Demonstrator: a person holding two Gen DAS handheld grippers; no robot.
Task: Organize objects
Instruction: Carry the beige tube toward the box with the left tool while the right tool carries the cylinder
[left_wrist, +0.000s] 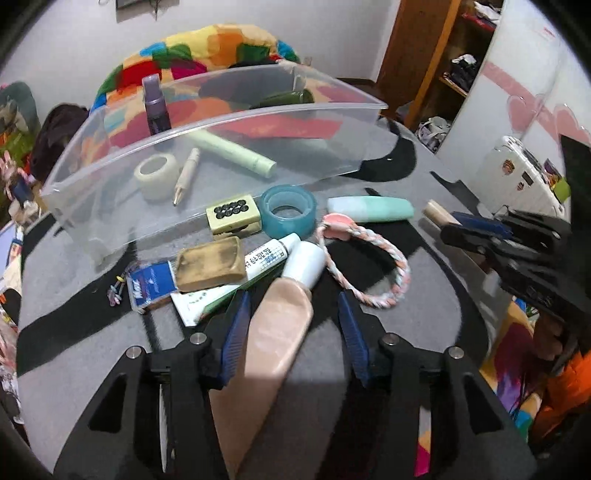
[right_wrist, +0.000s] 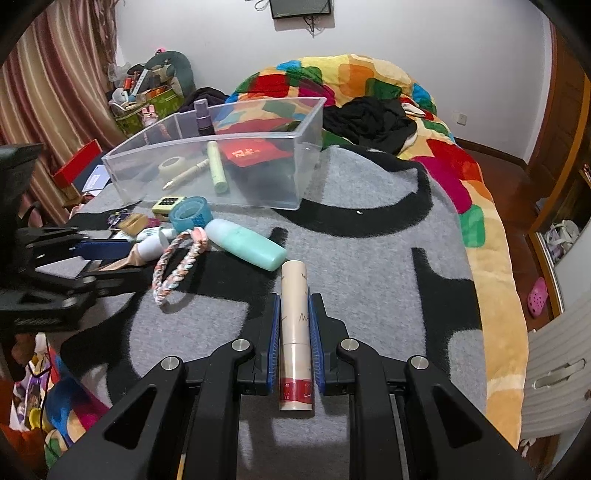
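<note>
My left gripper is open around a pink tube with a white cap lying on the grey blanket; its jaws stand apart on both sides. My right gripper is shut on a beige cylindrical tube just above the blanket. The clear plastic bin stands beyond and holds a tape roll, a pen, a pale green tube and a purple bottle. The bin also shows in the right wrist view.
Loose items lie in front of the bin: a blue tape roll, a mint bottle, a braided ring, a dotted block, a tan sponge and toothpaste tubes. A colourful quilt lies to the right.
</note>
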